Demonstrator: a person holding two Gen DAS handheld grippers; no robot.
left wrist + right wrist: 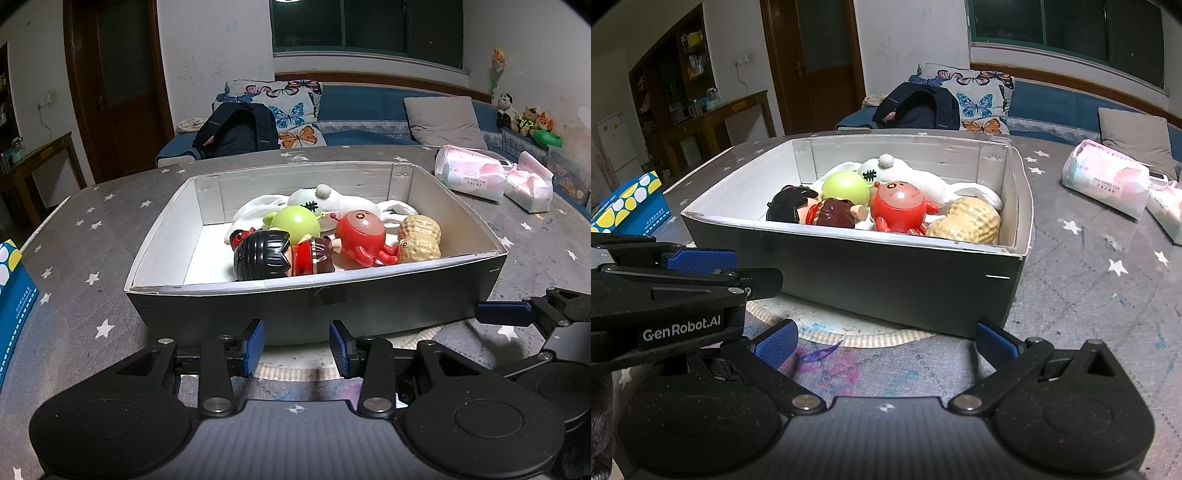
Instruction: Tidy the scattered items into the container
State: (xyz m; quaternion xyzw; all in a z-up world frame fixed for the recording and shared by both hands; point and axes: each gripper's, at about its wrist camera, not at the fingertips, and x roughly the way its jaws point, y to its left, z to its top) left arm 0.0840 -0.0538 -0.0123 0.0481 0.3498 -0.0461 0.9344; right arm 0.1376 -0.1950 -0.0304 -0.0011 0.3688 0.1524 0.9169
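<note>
Left hand-held gripper [296,345]: parted a little, nothing between the blue ribbed pads, low at the box's near wall; likely drawn back clear of it.
Right hand-held gripper [886,347]: spread wide, empty, just short of the same wall.
Desk [92,229]: grey cover with white stars, scribbled with colour near the grippers.
Box [369,299]: the container; dark matt card outside, white inside, open top, standing on a pale ribbed mat.
Contents: black-haired figurine [266,254] lying on its side, glossy plastic; green ball [295,220], smooth; red round toy [360,230]; ridged peanut shape [419,236]; soft white knit plush [332,201] behind.
Judgement: tidying apparently done.
Tissue packs [471,173]: crinkly film, well apart.
</note>
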